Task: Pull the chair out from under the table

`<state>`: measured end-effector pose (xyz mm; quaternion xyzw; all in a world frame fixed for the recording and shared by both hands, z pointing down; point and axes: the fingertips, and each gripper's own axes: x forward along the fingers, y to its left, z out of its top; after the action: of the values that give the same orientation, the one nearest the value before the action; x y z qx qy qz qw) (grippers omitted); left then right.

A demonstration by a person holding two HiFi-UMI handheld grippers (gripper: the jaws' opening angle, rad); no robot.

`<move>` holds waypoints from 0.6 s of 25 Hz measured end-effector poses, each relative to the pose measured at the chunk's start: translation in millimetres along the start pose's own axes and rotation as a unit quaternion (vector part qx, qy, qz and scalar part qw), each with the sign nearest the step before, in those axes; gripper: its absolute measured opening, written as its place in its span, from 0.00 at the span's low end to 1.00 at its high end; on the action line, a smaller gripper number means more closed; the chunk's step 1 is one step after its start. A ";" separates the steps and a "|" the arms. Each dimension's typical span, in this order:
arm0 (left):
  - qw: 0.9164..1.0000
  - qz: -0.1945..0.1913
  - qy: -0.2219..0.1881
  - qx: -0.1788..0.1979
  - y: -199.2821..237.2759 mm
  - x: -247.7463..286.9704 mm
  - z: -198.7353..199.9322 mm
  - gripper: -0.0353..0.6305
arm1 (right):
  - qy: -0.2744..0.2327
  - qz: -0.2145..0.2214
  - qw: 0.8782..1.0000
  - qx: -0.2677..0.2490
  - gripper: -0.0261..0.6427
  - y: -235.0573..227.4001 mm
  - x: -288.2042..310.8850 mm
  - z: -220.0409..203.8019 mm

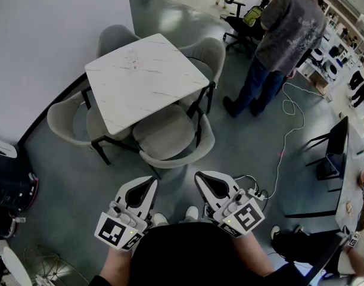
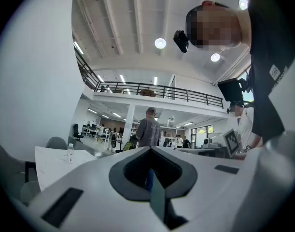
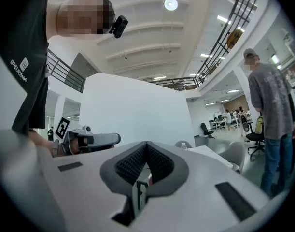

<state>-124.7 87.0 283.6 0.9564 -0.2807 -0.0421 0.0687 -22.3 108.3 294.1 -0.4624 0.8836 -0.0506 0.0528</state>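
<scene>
— Starting from the head view: any containers?
— Only a small clear bottle (image 1: 133,59), upright near the middle of the white marble-look table (image 1: 164,94). Contents impossible to tell.
— And the thing to be pulled?
— Grey chair (image 1: 173,137) at the near side of the table, seat tucked partly under the top. Curved back turned toward the grippers, open front facing the table. Back rail running roughly left to right, slightly slanted.
— Claws?
— Left gripper (image 1: 151,183) and right gripper (image 1: 202,179) side by side, just short of the chair back and apart from it. Both clenched, nothing between the jaws.
— Anything around or in the way?
— Three other chairs (image 1: 68,118) at the remaining sides of the table. Standing person (image 1: 283,34) in a grey top off to the right. White cable (image 1: 289,115) looping over the floor to the right of the grey chair.
— Left gripper view?
— Jaws pressed together, empty. Table corner with the bottle at the left, standing person straight ahead beyond the tips.
— Right gripper view?
— Jaws closed tight, gripping nothing. Left gripper off to the left, table with the bottle to the right, a grey chair back next to it. Cannot tell which chair. Standing person at the far right.
</scene>
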 end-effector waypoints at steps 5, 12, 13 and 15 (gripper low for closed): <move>1.000 0.011 0.003 0.000 3.8 3.3 -2.3 0.06 | -0.006 0.001 1.000 -0.013 0.06 -6.9 -0.5 -0.7; 1.000 0.015 0.006 -0.003 3.8 10.8 -2.9 0.06 | -0.007 0.008 1.000 -0.012 0.06 -12.9 -0.6 -0.4; 1.000 0.014 0.005 -0.007 2.2 12.1 -3.5 0.06 | -0.009 0.009 1.000 -0.007 0.06 -14.3 -2.1 -0.4; 1.000 0.013 0.002 -0.011 -1.3 15.8 -4.3 0.06 | -0.011 0.013 1.000 0.011 0.06 -17.8 -5.3 0.6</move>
<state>-110.2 79.9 286.9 0.9518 -0.2928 -0.0428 0.0804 -4.8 102.6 296.2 -0.4511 0.8882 -0.0550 0.0679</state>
